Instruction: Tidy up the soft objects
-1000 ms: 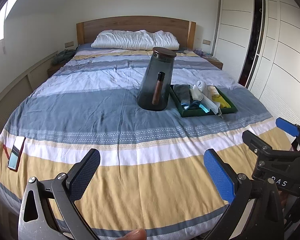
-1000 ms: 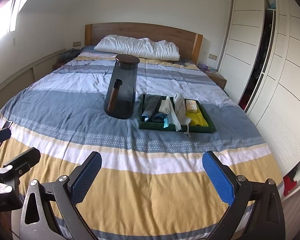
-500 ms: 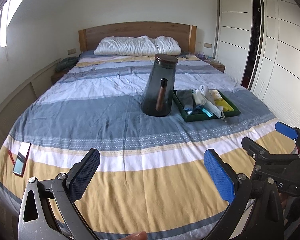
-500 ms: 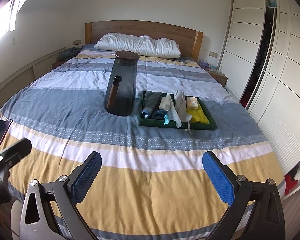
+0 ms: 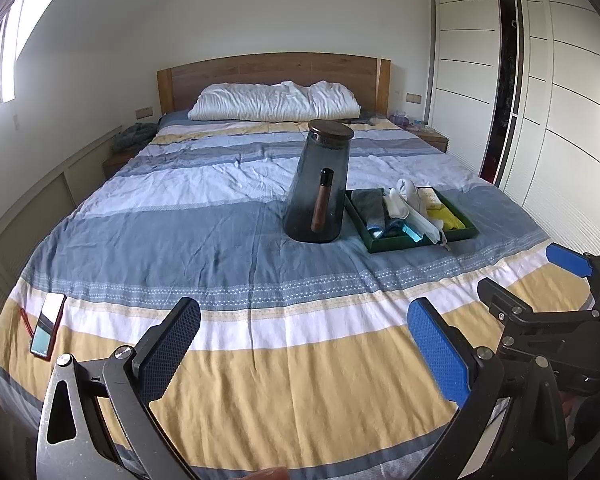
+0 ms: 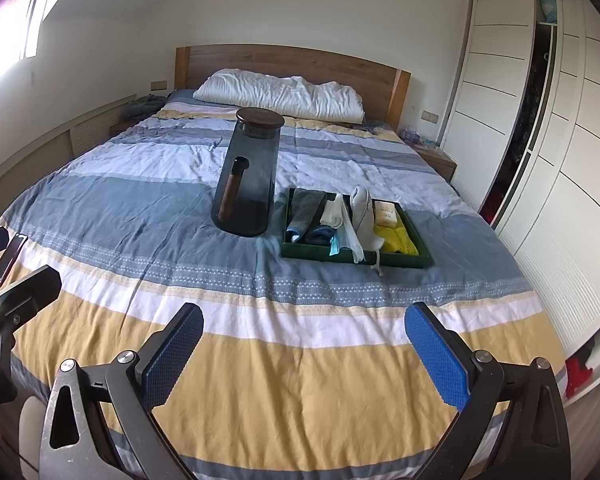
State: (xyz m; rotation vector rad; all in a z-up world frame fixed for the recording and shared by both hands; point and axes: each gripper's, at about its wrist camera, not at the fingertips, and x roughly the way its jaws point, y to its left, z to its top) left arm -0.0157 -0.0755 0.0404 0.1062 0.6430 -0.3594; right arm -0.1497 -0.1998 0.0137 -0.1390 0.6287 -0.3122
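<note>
The soft things, grey socks (image 6: 306, 212), a white rolled sock (image 6: 362, 210), a yellow cloth (image 6: 396, 238) and a pale face mask (image 6: 346, 238), lie packed in a dark green tray (image 6: 354, 260) at centre right of the right wrist view, just beside a tall smoked-glass jug (image 6: 250, 176) on the striped bed (image 6: 300, 340). The left gripper (image 5: 304, 350) and right gripper (image 6: 304, 350) both hover low in their frames over the yellow stripe, jaws spread wide and empty, well apart from the tray. These items look light and limp; they will likely sag and drag neighbours along, so pinching a fold or the roll's middle seems safest. The mask's dangling loop could snag on the tray rim.
</note>
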